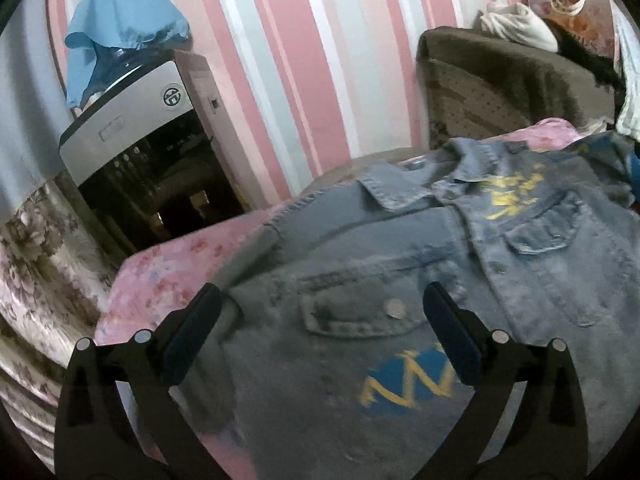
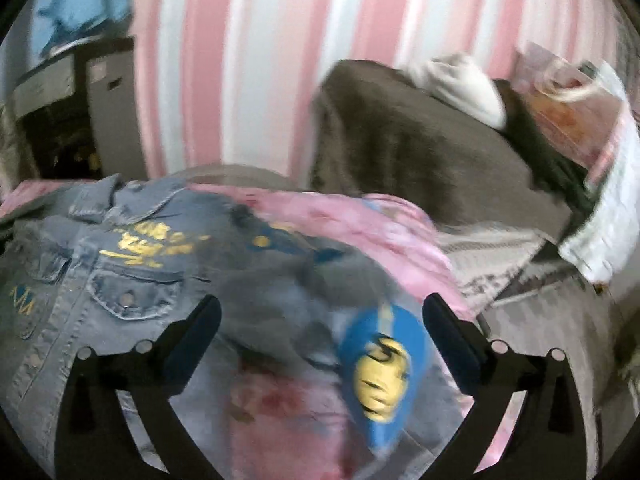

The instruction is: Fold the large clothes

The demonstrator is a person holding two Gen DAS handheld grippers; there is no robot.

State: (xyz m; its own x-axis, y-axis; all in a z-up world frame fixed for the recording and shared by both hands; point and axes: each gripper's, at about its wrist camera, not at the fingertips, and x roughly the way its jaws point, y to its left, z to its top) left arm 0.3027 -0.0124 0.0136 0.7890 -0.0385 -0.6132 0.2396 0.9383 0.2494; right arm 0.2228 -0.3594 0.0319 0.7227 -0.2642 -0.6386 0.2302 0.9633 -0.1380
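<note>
A blue denim jacket (image 1: 400, 264) with yellow lettering lies front up on a pink floral sheet (image 1: 172, 264), collar toward the wall. My left gripper (image 1: 320, 312) is open above its chest pocket (image 1: 352, 316), holding nothing. In the right wrist view the jacket (image 2: 120, 272) spreads to the left, and its sleeve with a blue and yellow patch (image 2: 380, 376) lies between the fingers of my right gripper (image 2: 320, 320), which is open and empty. That view is blurred.
A grey water dispenser (image 1: 132, 128) with a light blue cloth (image 1: 120, 20) on top stands at the left by the striped wall. A brown covered sofa (image 2: 420, 152) with white and dark clothes (image 2: 464, 84) is at the right, past the sheet's edge.
</note>
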